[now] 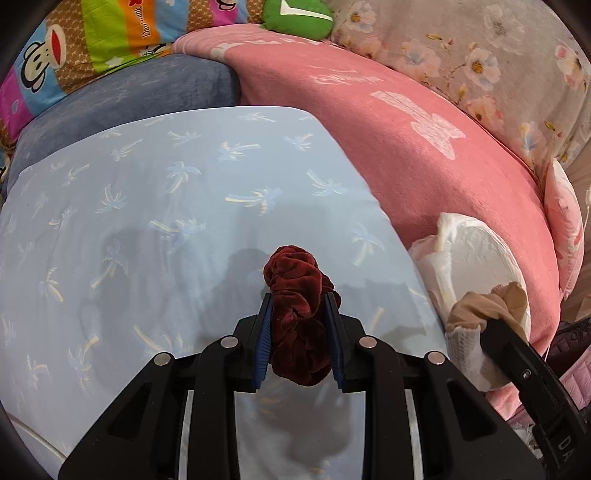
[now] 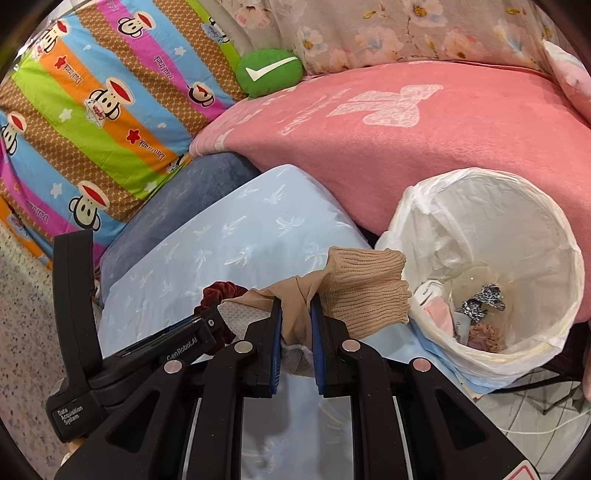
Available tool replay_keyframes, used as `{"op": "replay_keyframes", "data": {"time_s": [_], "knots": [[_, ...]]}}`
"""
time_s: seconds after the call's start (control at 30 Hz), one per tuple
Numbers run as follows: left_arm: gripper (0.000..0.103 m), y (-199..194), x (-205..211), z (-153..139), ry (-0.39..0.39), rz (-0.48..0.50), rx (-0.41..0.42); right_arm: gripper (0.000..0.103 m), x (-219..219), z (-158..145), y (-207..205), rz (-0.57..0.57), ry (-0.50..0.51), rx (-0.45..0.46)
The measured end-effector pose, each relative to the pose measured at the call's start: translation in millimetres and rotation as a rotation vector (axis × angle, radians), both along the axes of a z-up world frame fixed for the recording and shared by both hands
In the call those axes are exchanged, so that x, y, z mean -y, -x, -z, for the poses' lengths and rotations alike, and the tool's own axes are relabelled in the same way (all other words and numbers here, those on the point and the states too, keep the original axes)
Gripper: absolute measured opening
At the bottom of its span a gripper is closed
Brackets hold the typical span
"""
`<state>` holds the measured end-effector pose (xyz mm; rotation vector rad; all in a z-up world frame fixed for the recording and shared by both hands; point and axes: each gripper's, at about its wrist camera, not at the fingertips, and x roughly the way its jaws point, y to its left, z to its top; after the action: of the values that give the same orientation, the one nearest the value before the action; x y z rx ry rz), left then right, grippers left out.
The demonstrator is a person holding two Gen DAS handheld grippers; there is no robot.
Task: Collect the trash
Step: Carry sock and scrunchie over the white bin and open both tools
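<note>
My left gripper (image 1: 298,301) is shut on a dark red velvet scrunchie (image 1: 295,295), held above a light blue palm-print cushion (image 1: 166,206). In the right wrist view the same scrunchie (image 2: 218,291) peeks out behind the left gripper's black body at lower left. My right gripper (image 2: 296,304) is shut on a beige stocking with a ribbed cuff (image 2: 364,291), which hangs over the blue cushion (image 2: 229,240) just left of the bin. The white-lined trash bin (image 2: 491,206) stands at right, holding several small scraps. The left wrist view shows the bin (image 1: 476,254) and the stocking (image 1: 480,302) at right.
A pink blanket (image 2: 406,147) lies behind the bin. A striped monkey-print pillow (image 2: 92,122), a green cushion (image 2: 267,72) and floral bedding (image 2: 406,29) sit further back. A grey-blue cushion (image 1: 129,99) lies under the blue one. Speckled floor (image 2: 26,314) shows at left.
</note>
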<state>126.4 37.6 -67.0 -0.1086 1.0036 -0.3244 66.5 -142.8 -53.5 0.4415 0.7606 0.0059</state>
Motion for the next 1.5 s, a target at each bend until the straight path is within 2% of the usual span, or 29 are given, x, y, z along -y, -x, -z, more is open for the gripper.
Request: {"op": "replay_keyframes", "data": {"time_s": [0.77, 1.5], "knots": [[0.026, 47, 77, -32, -0.01, 0.178, 0.056, 0.013, 65, -27, 56, 0.128, -0.024, 0.084], [0.027, 51, 165, -42, -0.034, 0.341, 0.061, 0.014, 151, -32, 81, 0.292, -0.048, 0.114]]}}
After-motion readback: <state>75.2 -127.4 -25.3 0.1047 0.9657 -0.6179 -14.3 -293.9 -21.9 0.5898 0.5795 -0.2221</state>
